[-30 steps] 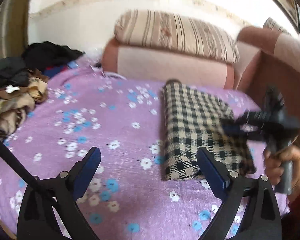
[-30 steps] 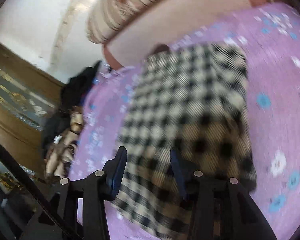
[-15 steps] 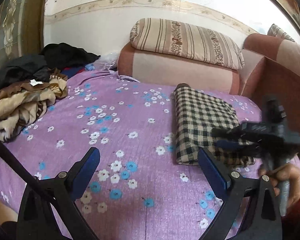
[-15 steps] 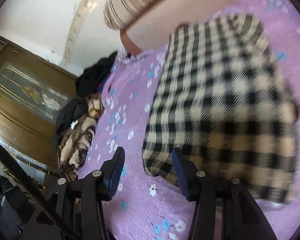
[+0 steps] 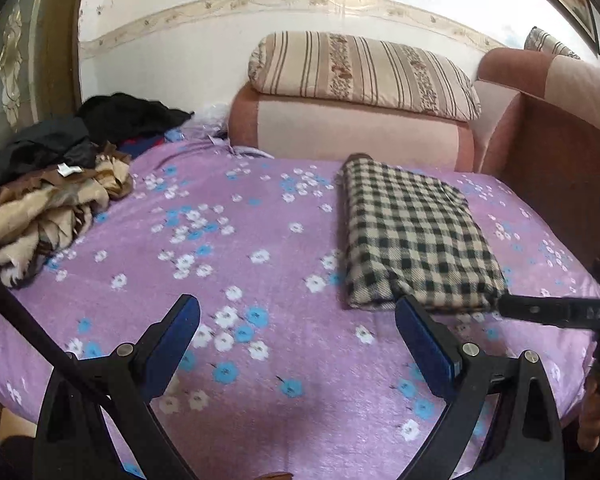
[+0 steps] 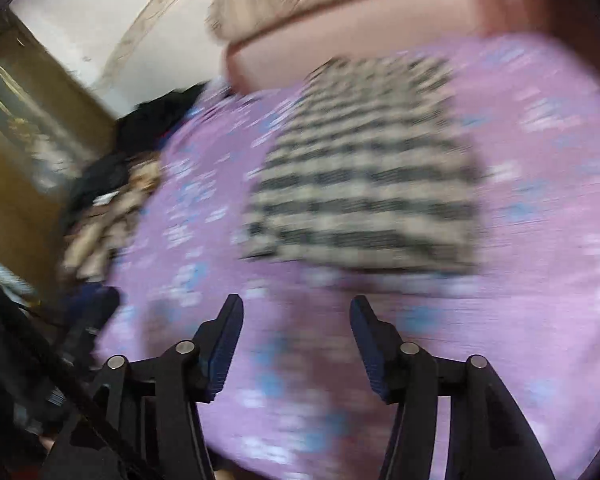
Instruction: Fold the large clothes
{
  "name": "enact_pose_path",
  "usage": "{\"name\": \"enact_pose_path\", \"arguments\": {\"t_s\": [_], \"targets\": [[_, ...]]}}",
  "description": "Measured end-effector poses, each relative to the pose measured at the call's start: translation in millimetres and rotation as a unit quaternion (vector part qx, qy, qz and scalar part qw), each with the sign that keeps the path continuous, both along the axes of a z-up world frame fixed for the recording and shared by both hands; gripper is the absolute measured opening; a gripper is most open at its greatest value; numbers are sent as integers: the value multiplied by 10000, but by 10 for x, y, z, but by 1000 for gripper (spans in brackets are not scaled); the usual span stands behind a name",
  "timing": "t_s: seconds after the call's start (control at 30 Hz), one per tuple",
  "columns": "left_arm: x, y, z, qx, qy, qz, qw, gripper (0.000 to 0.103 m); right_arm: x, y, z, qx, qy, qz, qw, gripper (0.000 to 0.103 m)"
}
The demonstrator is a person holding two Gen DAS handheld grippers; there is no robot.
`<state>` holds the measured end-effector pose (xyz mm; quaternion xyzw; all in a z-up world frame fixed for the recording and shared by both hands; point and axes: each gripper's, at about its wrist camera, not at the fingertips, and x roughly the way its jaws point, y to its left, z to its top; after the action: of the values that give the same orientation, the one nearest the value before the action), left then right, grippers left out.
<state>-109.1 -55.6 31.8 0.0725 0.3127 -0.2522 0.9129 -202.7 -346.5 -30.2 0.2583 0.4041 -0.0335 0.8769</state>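
A black-and-cream checked garment (image 5: 414, 236) lies folded into a flat rectangle on the purple flowered bed cover (image 5: 228, 264), right of centre. It also shows, blurred, in the right wrist view (image 6: 364, 184). My left gripper (image 5: 298, 336) is open and empty, held above the cover near the bed's front edge, left of the garment's near end. My right gripper (image 6: 296, 324) is open and empty, pulled back in front of the garment's near edge. Part of the right gripper tool (image 5: 560, 312) shows at the right edge of the left wrist view.
A heap of unfolded clothes, beige, brown and black (image 5: 52, 196), lies at the bed's left side. A striped pillow (image 5: 364, 72) rests on a pink cushion (image 5: 348, 132) at the back. A sofa arm (image 5: 556, 128) borders the right. A wooden door (image 6: 28, 132) stands left.
Both grippers have drawn back from the folded garment toward the bed's front edge. The right gripper, earlier over the garment, has opened wider and is clear of it. The garment has stayed put.
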Motion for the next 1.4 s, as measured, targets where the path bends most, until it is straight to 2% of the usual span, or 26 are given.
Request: {"name": "enact_pose_path", "arguments": {"t_s": [0.1,0.17,0.27,0.47,0.73,1.07,1.4], "targets": [[-49,-74,-60,74,155,-43,9998,98,-305,-72,0,-859,57,-686,9939,63],[-84,-130,-102,172,274,-90,9994,98,-431,-125,-29,-1200,151,-979,9878,63],[-154,-191,-162,260,383,-182,9988,98,-497,-205,-70,-1324,288,-1274,9826,63],[-220,-297,-318,463,690,-409,9957,98,-467,-160,-141,-1573,464,-1287,9780,63],[-151,-286,-436,477,936,-308,9940,98,-373,9,-213,-1918,550,-1069,9740,65],[-85,-256,-524,535,1011,-194,9932,98,-261,179,-315,-2140,714,-817,9708,67],[-45,-266,-595,565,1145,-186,9916,98,-233,184,-343,-2166,769,-816,9698,67]]}}
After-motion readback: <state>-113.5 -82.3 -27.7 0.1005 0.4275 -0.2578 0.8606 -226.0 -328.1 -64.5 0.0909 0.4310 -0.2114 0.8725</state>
